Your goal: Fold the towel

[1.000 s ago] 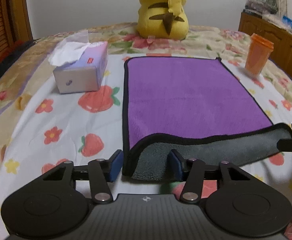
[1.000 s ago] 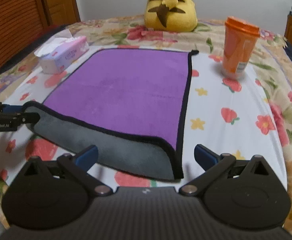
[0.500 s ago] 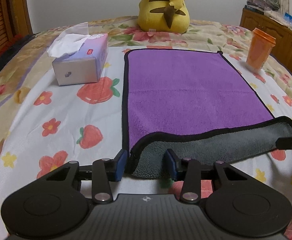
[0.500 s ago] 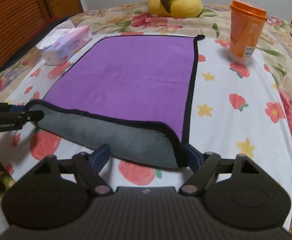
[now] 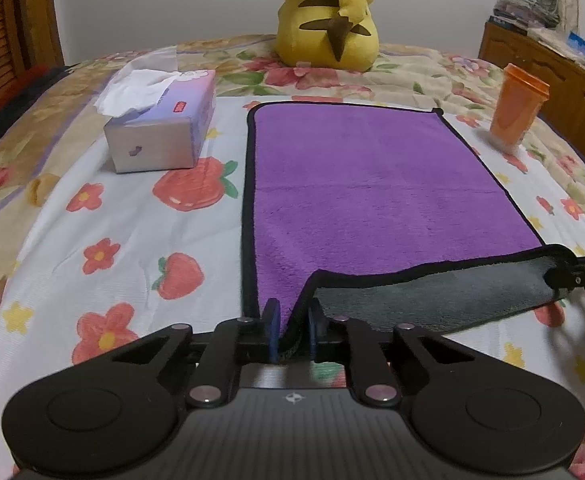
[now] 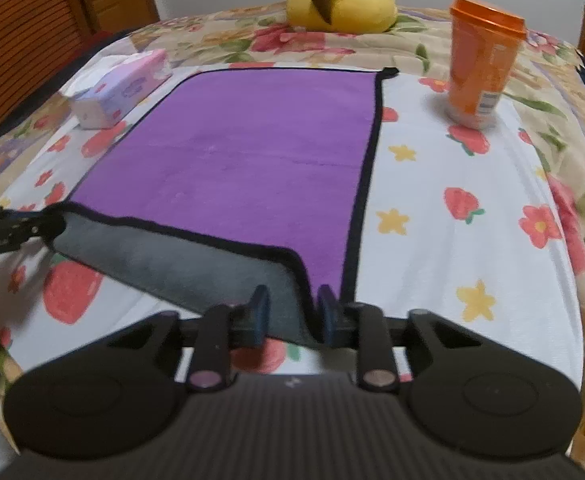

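A purple towel (image 5: 364, 184) with a black hem and grey underside lies flat on the bed; it also shows in the right wrist view (image 6: 252, 152). Its near edge is lifted, showing the grey side (image 5: 432, 300). My left gripper (image 5: 291, 328) is shut on the near left corner. My right gripper (image 6: 292, 312) is shut on the near right corner and appears at the right edge of the left wrist view (image 5: 580, 276). The left gripper shows at the left edge of the right wrist view (image 6: 16, 228).
A tissue box (image 5: 160, 132) stands left of the towel. An orange cup (image 5: 516, 108) stands to its right. A yellow plush toy (image 5: 328, 12) sits at the far end. The bedsheet (image 5: 132, 240) has strawberry and flower prints. A wooden cabinet (image 5: 552, 68) stands far right.
Both grippers went from open around the near corners to shut on them. The near edge of the towel has risen off the sheet.
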The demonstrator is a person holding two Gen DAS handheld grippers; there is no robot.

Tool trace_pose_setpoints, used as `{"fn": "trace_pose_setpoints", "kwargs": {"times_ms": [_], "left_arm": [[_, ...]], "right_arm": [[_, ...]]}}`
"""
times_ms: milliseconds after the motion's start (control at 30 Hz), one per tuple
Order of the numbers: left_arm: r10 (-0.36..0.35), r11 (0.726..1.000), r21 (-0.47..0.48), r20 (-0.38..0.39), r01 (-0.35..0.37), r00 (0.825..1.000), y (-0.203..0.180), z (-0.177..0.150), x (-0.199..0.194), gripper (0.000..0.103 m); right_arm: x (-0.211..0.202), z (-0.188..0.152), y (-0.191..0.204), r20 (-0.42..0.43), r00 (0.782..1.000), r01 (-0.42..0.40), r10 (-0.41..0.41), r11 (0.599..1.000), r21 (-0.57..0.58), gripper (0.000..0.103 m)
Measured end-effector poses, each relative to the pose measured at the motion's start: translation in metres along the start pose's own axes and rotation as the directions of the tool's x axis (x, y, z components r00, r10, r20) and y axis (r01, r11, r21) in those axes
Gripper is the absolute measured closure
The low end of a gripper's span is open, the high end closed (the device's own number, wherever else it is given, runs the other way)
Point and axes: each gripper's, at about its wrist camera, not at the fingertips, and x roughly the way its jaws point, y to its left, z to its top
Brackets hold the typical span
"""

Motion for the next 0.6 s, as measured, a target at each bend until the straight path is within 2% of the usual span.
{"fn": "trace_pose_setpoints", "kwargs": {"times_ms": [200, 233, 333, 600], "left_arm": [[-0.010, 1.000, -0.002, 0.007, 0.010, 1.000, -0.001, 0.000, -0.001, 0.093], [-0.010, 1.000, -0.001, 0.013, 0.010, 1.000, -0.001, 0.000, -0.002, 0.093], [-0.014, 1.000, 0.006, 0.040, 0.014, 0.999, -0.002, 0.002, -0.008, 0.094], [-0.030, 0.999, -0.012, 0.108, 0.031, 0.994, -0.001, 0.009, -0.021, 0.094]], "right_arm": [[0.001, 0.000, -0.001, 0.007, 1.000, 0.010, -0.010, 1.000, -0.013, 0.085], [0.001, 0.000, -0.001, 0.008, 1.000, 0.011, -0.010, 1.000, -0.016, 0.092], [-0.001, 0.001, -0.001, 0.017, 1.000, 0.013, -0.012, 1.000, -0.021, 0.098], [-0.007, 0.005, -0.004, 0.064, 0.998, 0.015, -0.015, 1.000, -0.013, 0.098]]}}
